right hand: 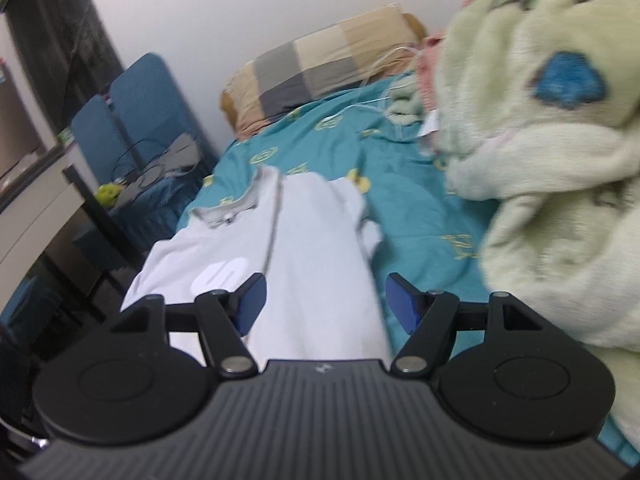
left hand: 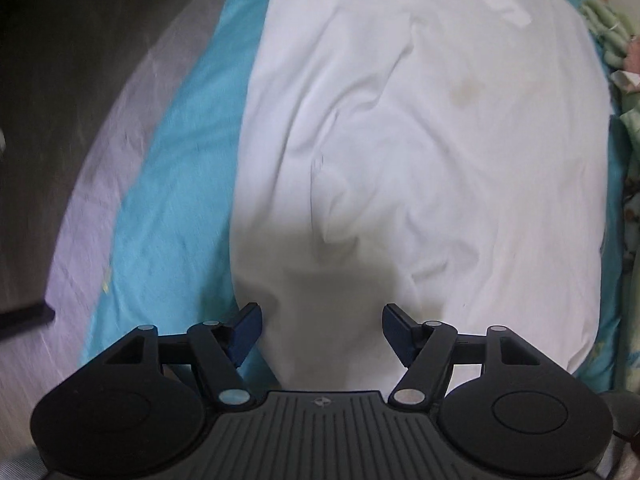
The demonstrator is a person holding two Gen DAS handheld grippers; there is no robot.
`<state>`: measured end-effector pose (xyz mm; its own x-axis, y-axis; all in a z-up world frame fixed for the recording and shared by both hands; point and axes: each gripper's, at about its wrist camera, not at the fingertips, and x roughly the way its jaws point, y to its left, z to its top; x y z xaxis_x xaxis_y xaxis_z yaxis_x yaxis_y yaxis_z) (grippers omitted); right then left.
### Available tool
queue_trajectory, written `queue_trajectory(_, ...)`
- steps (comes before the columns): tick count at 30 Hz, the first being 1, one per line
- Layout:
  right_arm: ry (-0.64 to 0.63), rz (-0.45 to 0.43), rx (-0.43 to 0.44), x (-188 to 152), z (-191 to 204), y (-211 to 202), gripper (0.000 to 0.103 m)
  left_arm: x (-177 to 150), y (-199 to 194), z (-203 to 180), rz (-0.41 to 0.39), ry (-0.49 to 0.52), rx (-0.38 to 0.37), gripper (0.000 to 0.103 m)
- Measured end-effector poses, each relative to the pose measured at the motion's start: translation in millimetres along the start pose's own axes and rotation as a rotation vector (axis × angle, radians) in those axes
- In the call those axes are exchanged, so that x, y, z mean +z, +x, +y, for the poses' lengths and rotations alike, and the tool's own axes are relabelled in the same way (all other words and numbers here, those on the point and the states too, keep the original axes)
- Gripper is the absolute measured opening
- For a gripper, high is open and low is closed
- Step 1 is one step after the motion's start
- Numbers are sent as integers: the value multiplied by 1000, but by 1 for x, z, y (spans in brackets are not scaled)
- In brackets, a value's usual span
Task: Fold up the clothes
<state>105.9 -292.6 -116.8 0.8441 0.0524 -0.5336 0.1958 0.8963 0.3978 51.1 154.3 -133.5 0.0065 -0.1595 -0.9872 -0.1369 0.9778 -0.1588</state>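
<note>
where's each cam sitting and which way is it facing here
Left wrist: sits on the left tongs, looking steeply down at the white shirt on the teal bedsheet; only its own open blue fingers show.
Right wrist: sits on the right tongs, looking along the bed toward the pillow, green blanket at right; its open tongs show.
Shared: the shirt and sheet.

white shirt (right hand: 304, 264), blurred logo, perhaps "S"

Wrist views, perhaps sharing shirt (left hand: 420, 140)
</note>
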Motion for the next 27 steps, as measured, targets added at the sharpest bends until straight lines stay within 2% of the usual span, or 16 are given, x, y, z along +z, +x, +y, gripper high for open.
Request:
queue_trajectory(2, 20, 3, -15, -1, -8, -4, 69, -7, -1, -1, 13, 3, 10, 68)
queue_trajectory(7, 48, 18, -22, -6, -16, -3, 69, -23, -22, -6, 16, 24, 102, 71)
queue_trajectory(11, 24, 22, -29, -8, -13, 1, 69, -34, -31, -8, 17, 6, 123, 81)
queue_trajectory(14, 17, 23, -30, -11, -11, 2, 69, -38, -27, -20, 33, 23, 133, 80)
queue_trajectory(19, -14, 29, -37, -19, -9, 0, 69, -42, -26, -39, 48, 57, 118, 64)
queue_trajectory(22, -3, 39, -30, -22, -9, 1, 69, -42, -33, -42, 54, 68, 132, 42)
queue_trajectory(24, -12, 39, -36, -24, -8, 2, 69, -40, -40, -42, 50, 74, 139, 16)
queue_trajectory(25, -16, 39, -38, -24, -7, 2, 69, -39, -45, -43, 46, 79, 142, 10)
queue_trajectory(27, -18, 38, -40, -24, -7, 3, 69, -38, -57, -45, 35, 110, 157, 8)
